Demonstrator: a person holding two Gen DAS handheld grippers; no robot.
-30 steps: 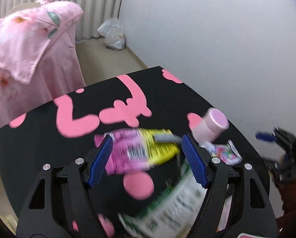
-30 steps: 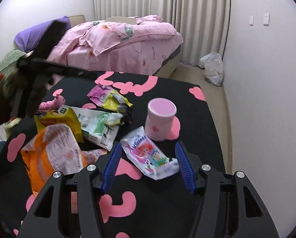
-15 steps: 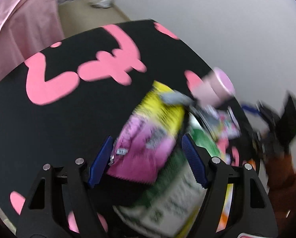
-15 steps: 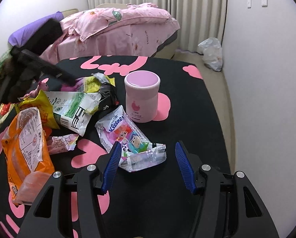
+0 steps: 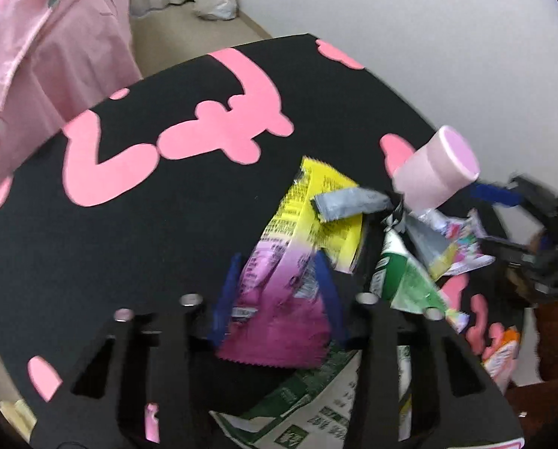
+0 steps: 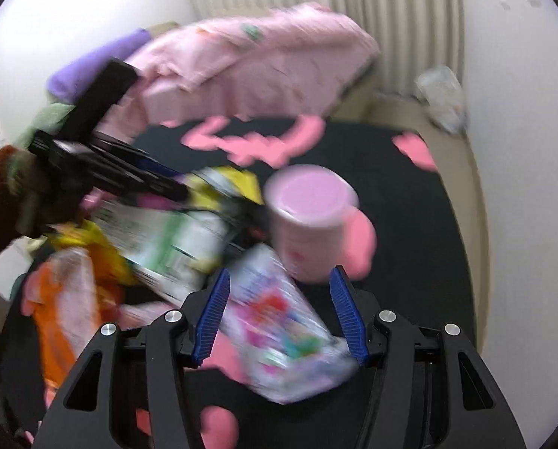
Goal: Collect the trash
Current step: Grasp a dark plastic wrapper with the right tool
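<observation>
Between my left gripper's [image 5: 277, 297] closing blue pads sits the magenta-and-yellow foil wrapper [image 5: 290, 280] on the black pink-patterned tablecloth [image 5: 129, 224]; its print is too blurred to read. My right gripper [image 6: 279, 314] stands wide open around the pastel cartoon tissue pack [image 6: 282, 329], untouched. Only the right view shows the orange snack bag [image 6: 65, 299].

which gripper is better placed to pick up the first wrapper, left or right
Left. The left gripper is closing, its pads already against the pink-and-yellow wrapper. The right gripper is wide open over the cartoon tissue pack.
</observation>
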